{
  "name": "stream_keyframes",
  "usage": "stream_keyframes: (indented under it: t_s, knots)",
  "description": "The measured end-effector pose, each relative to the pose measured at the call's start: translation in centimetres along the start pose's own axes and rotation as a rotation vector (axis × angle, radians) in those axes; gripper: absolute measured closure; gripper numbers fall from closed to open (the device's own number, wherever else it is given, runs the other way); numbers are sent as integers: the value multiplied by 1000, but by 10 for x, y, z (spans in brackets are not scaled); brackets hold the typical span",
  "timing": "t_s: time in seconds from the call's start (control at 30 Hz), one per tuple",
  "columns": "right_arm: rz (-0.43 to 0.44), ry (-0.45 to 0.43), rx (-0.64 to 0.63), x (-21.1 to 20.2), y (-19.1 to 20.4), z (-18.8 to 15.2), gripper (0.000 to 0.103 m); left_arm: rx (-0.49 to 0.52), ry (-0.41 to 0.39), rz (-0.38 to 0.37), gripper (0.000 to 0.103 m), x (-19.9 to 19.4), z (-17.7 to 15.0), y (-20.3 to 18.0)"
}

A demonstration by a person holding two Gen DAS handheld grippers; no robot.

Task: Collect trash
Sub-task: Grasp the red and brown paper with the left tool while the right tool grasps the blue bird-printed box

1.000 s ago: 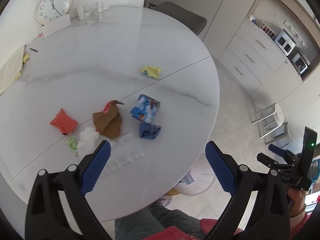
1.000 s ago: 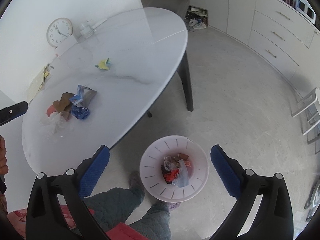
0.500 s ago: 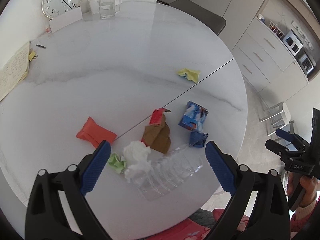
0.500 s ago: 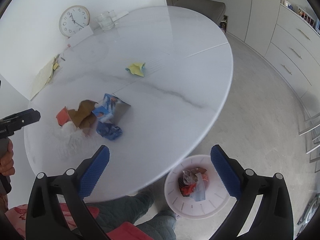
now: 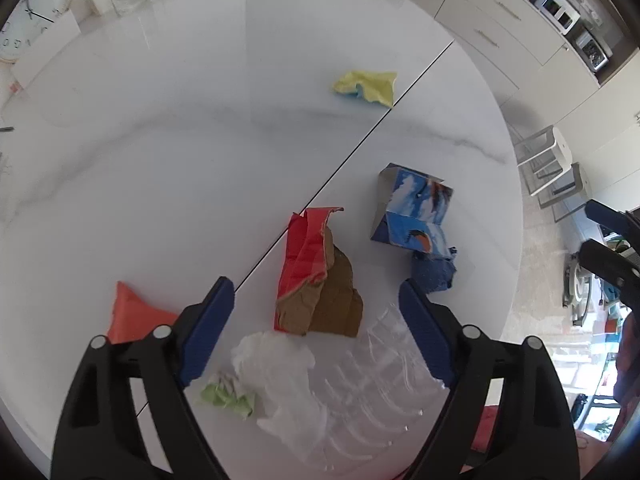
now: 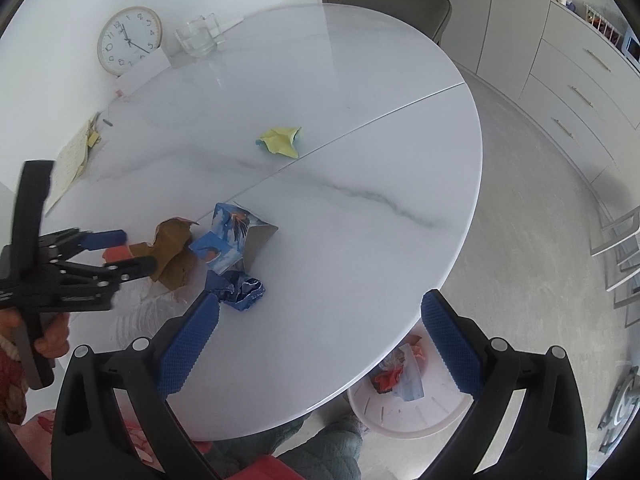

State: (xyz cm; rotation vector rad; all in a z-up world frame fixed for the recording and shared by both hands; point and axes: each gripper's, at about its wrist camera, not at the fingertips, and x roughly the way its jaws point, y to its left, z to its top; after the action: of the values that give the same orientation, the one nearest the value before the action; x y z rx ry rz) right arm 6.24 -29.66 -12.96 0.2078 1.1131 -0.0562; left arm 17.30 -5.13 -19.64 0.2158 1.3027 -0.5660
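Trash lies in a heap on the white round table [image 5: 200, 140]. My left gripper [image 5: 316, 332] hangs low over it with its jaws closing, the pads touching nothing. Between them lie a torn brown-and-red cardboard piece [image 5: 324, 280], a white tissue [image 5: 276, 360] and a crushed clear bottle [image 5: 372, 384]. A green scrap [image 5: 228, 394] and an orange packet [image 5: 136, 316] sit to the left. Right of the heap are a blue carton [image 5: 416, 212] and a blue wrapper [image 5: 434, 272]; yellow paper [image 5: 366, 86] lies farther off. My right gripper [image 6: 320, 340] is open and empty over the table's near edge.
A white bin [image 6: 404, 404] holding trash stands on the floor, partly under the table's near edge. A clock [image 6: 129, 40], a glass [image 6: 198, 36] and papers [image 6: 74, 160] are at the far left. A chair [image 6: 396, 0] and white cabinets [image 6: 580, 80] lie beyond.
My left gripper has dropped toward the heap and its jaws have narrowed. My right gripper has swung from above the bin to over the table's near edge.
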Motion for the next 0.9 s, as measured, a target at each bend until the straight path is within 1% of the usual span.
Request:
stream_keyframes:
  t_s: [0.03,0.07,0.17,0.2,0.23,0.3,0.33,0.43,0.57,0.7,0.83,0.9]
  knots:
    - [-3,2,3,1,0,1,3,-1,14,-6,32,7,3,1]
    - [-5,3,4,3,1,2,3,0,33,-10,35,14,7,2]
    - [-6,11,10,10,1,6,3,-3,67,-11,48,25,12,3]
    - [-6,13,10,11,1,7,3,-2,78,-11,56,28,14,4]
    - [-5,16,9,13,2,8,3,-2,84,-14,67,30,14,5]
    - [1,21,5,16,4,11,3,0,99,-26,79,35,15,7]
    - [3,25,1,18,5,12,3,-3,92,-33,83,35,16,8]
    - [11,38,-18,25,10,18,3,-15,65,-29,83,30,17,11]
    - [42,57,-33,37,20,29,3,-61,41,-42,83,24,16,16]
    - [73,63,-4,50,31,45,3,-104,7,-50,83,12,13,27]
    - [73,77,89,65,45,58,3,-120,-35,-57,83,-6,14,36]
    - [76,88,185,75,51,59,3,-103,-57,-50,83,-14,16,38]
